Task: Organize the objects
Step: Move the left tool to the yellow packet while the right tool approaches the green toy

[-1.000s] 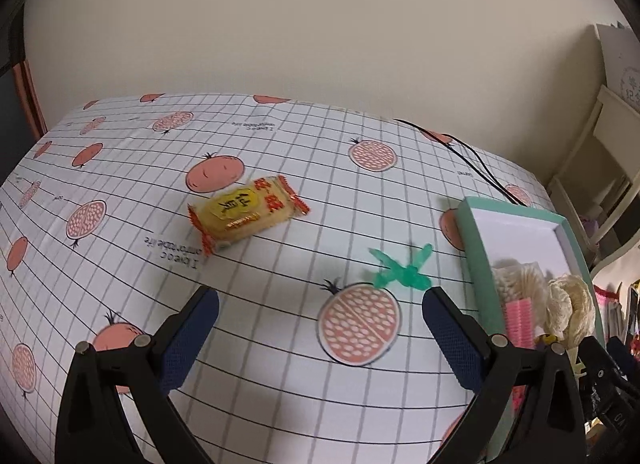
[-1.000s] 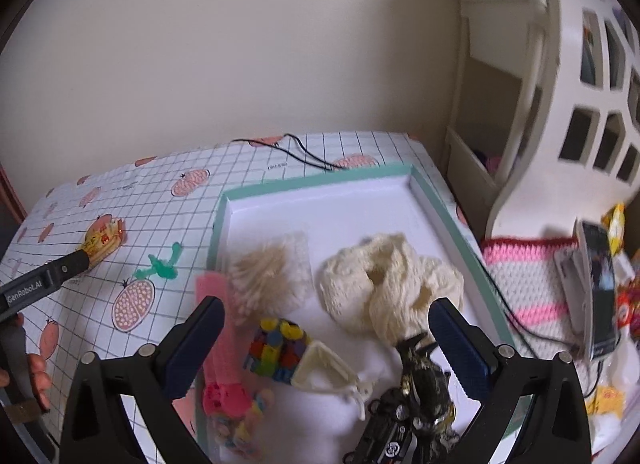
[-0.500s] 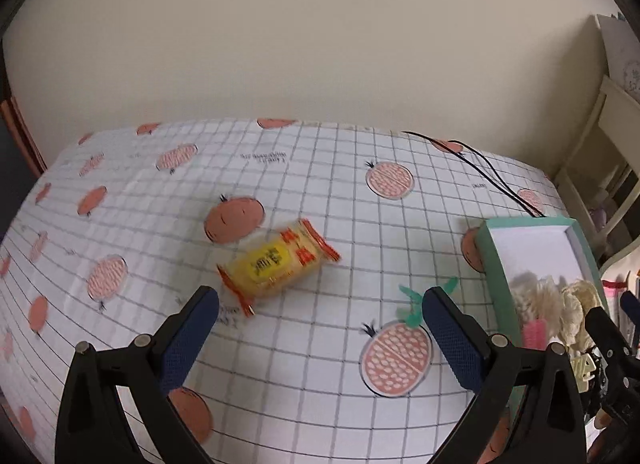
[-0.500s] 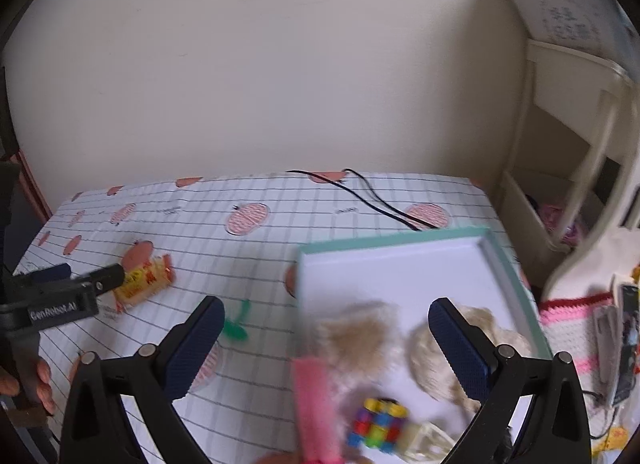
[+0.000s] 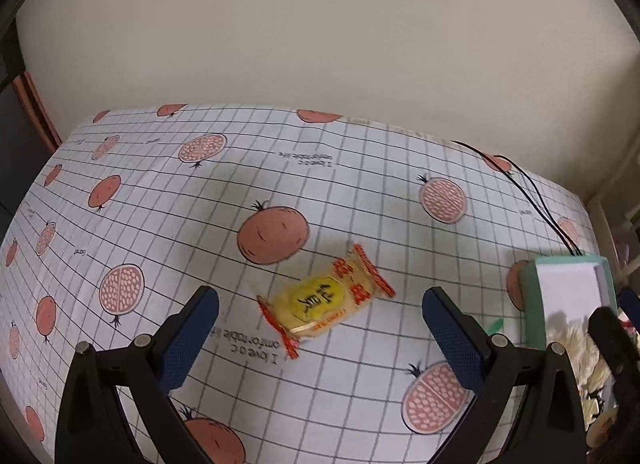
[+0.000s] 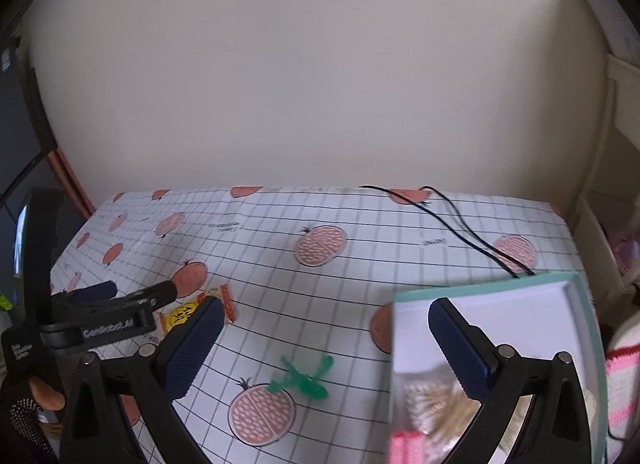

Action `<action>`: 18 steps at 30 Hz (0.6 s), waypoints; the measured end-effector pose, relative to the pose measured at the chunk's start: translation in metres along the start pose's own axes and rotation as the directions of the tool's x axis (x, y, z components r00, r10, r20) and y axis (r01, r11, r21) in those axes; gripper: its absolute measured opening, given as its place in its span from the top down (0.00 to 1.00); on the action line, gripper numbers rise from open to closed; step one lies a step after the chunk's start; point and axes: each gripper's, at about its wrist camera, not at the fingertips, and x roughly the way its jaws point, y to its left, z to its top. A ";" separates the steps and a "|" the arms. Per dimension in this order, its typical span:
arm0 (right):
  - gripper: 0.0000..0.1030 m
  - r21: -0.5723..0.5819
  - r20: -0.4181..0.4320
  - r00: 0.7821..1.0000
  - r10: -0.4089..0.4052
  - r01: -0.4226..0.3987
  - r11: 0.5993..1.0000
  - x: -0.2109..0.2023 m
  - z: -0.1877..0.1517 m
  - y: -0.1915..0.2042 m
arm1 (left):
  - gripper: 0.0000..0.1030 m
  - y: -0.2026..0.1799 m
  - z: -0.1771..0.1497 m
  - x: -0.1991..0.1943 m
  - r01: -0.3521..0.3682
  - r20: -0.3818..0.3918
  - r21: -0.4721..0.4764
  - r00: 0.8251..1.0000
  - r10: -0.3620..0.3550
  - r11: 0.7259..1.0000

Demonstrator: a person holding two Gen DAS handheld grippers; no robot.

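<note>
Two loose things lie on the bench (image 5: 360,167), a wide top under a white grid-lined cloth printed with pink pomegranates. At its right edge stands the mint-green rimmed white tray (image 6: 584,296), which holds fluffy cream and pink items too blurred to name. Next in size, the left hand-held gripper (image 5: 320,322) hovers with its blue-padded jaws wide apart on either side of the yellow crinkle-ended snack packet (image 5: 326,302), not touching it. The right hand-held gripper (image 6: 324,342) is likewise spread and empty, near the tray's left rim. The packet lies flat, mid-cloth, well left of the tray. It is probably light, with slick film and brittle contents, so a gentle pinch across its short middle seems wisest. Smallest, a green plastic frog-like toy (image 6: 304,378) lies between packet and tray; it looks light and springy.
</note>
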 end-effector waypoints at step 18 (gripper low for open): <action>0.05 -0.121 -0.218 0.976 -0.028 0.001 0.993 0.065 -0.050 0.031 | 0.02 0.010 0.001 0.046 0.061 -0.026 0.097 0.998 -0.059 0.993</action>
